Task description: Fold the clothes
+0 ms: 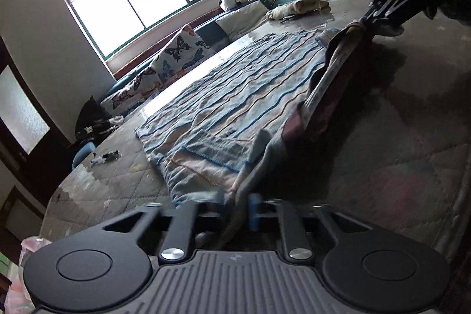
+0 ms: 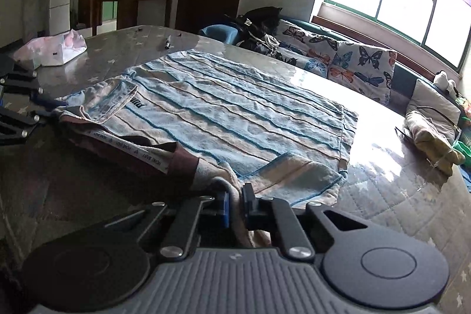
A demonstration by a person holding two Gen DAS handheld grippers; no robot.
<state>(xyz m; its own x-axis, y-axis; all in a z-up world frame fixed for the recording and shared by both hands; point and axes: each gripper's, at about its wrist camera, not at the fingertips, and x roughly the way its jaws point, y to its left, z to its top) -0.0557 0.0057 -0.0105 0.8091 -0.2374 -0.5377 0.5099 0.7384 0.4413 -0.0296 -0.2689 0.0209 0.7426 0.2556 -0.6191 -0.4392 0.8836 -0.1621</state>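
Note:
A blue-and-beige striped garment (image 1: 235,96) (image 2: 235,108) lies spread flat on the quilted table top (image 1: 397,152) (image 2: 397,190). Its brown waistband (image 1: 323,96) (image 2: 164,158) runs along the near edge and is lifted slightly. My left gripper (image 1: 237,205) is shut on one end of that waistband edge, with fabric pinched between its blue pads. It also shows at the left border of the right wrist view as the left gripper (image 2: 56,105). My right gripper (image 2: 235,203) is shut on the other end, cloth bunched between its pads. In the left wrist view the right gripper (image 1: 363,19) appears at upper right.
Butterfly-print cushions (image 1: 176,49) (image 2: 353,61) line a bench under the window beyond the table. A pink-white plastic bag (image 2: 53,49) and a pen (image 2: 167,41) lie at the far end. A folded yellowish cloth (image 2: 429,137) rests at the right edge.

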